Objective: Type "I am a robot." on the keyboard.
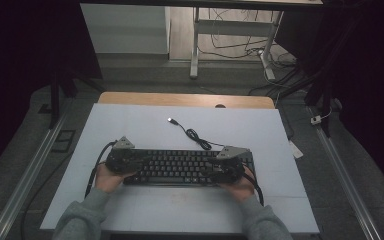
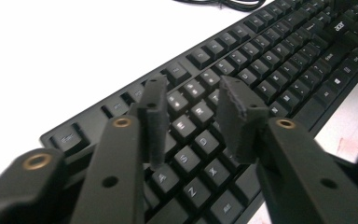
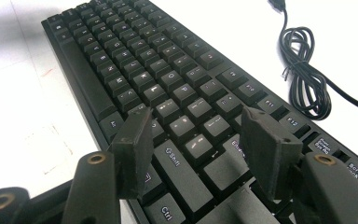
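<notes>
Both hand-held grippers, left (image 2: 193, 123) and right (image 3: 205, 151), hover part-open and empty over the keyboard (image 1: 182, 167) on the counter (image 1: 145, 125) — rigid, light, probably best gripped by its end edges.

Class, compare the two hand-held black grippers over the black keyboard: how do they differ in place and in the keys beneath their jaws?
The left gripper hovers at the black keyboard's left end, over the letter keys; the right gripper hovers at its right end, over Shift and Enter. The right gripper's jaws stand wider apart than the left gripper's. Both are open, holding nothing.
</notes>
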`<state>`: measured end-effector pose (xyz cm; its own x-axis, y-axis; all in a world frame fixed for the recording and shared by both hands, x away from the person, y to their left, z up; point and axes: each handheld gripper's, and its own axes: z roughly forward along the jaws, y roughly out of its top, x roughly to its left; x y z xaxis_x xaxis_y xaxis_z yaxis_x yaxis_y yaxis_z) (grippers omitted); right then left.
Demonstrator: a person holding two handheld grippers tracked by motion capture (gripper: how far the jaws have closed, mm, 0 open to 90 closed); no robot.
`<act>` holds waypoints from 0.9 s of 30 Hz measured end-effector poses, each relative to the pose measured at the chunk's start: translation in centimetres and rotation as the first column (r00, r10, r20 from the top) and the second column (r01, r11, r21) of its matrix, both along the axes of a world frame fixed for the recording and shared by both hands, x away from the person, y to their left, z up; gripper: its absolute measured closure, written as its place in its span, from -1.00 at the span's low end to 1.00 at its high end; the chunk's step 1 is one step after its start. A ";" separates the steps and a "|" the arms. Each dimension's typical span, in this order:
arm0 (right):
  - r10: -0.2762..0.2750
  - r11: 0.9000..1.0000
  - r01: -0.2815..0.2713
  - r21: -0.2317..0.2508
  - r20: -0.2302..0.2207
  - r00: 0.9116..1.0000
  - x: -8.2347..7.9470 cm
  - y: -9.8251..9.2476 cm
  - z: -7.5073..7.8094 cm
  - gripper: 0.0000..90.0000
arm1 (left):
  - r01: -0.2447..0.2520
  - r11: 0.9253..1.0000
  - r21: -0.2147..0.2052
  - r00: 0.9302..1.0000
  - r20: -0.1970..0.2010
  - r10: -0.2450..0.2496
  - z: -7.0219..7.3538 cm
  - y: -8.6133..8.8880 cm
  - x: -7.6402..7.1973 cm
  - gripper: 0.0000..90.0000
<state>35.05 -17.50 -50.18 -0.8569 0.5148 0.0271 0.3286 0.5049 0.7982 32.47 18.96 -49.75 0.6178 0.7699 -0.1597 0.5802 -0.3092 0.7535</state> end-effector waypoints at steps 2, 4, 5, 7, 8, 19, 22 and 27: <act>0.000 1.000 0.000 0.000 0.000 1.000 0.0 0.0 0.0 0.00 | -0.009 1.000 -0.003 1.000 0.001 0.009 0.0 0.4 -0.2 0.28; -0.001 1.000 0.001 0.001 0.001 1.000 0.0 0.0 0.0 0.00 | -0.016 1.000 -0.003 1.000 0.002 0.016 0.0 0.6 -0.3 0.20; -0.001 1.000 0.001 0.001 0.001 1.000 0.0 0.0 0.0 0.00 | -0.019 1.000 -0.003 1.000 0.000 0.019 0.1 0.8 -0.3 0.17; -0.001 1.000 0.001 0.001 0.001 1.000 0.0 0.0 0.0 0.00 | -0.023 1.000 -0.005 1.000 0.001 0.023 0.1 0.9 -0.4 0.13; -0.001 1.000 0.001 0.001 0.001 1.000 0.0 0.0 0.0 0.00 | -0.023 1.000 -0.006 1.000 0.002 0.023 0.1 1.0 -0.4 0.11; -0.001 1.000 0.001 0.001 0.000 1.000 0.0 0.0 -0.1 0.00 | -0.026 1.000 0.014 1.000 -0.010 0.026 -0.1 1.1 -0.6 -0.01; -0.001 1.000 0.001 0.001 0.001 1.000 0.0 0.0 -0.1 0.00 | -0.025 1.000 0.018 1.000 -0.011 0.025 -0.2 1.1 -0.6 -0.03; -0.001 1.000 0.001 0.001 0.000 1.000 0.0 0.1 -0.1 0.00 | -0.024 1.000 0.019 1.000 -0.017 0.025 -0.3 1.1 -0.7 -0.05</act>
